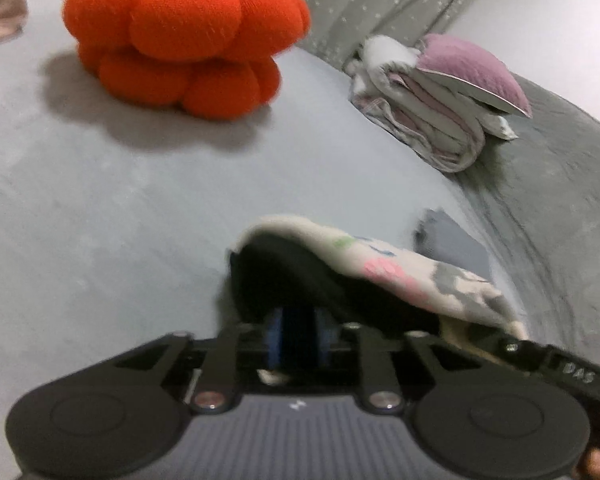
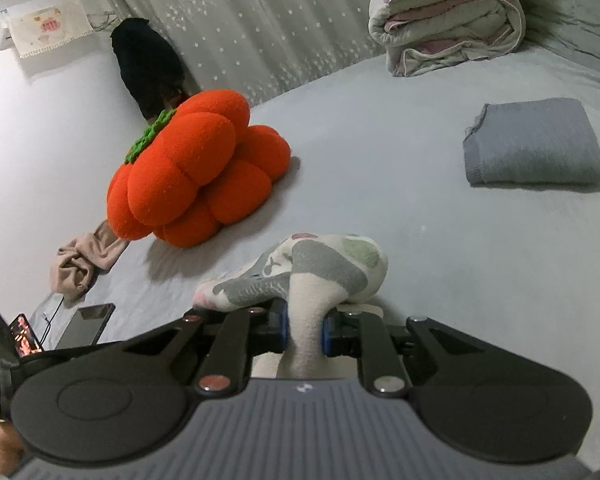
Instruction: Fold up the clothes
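A cream garment point(image 2: 324, 268) printed with grey, green and pink shapes is lifted off the pale grey bed sheet point(image 2: 380, 160). My right gripper point(image 2: 305, 330) is shut on a bunched fold of it, the cloth squeezed between the blue pads point(image 2: 327, 334). In the left wrist view the same garment point(image 1: 380, 268) arches over my left gripper point(image 1: 296, 336) and hides the fingertips. The blue pads point(image 1: 274, 336) stand a little apart with a dark shadowed gap, and the blurred frame does not show whether they press on cloth.
An orange pumpkin cushion point(image 2: 192, 172) sits mid-bed, a crumpled beige cloth point(image 2: 84, 264) and a dark phone point(image 2: 86, 324) to its left. A folded grey garment point(image 2: 532, 144) lies to the right. A folded quilt stack point(image 2: 448, 20) stands at the back by the star-print curtain.
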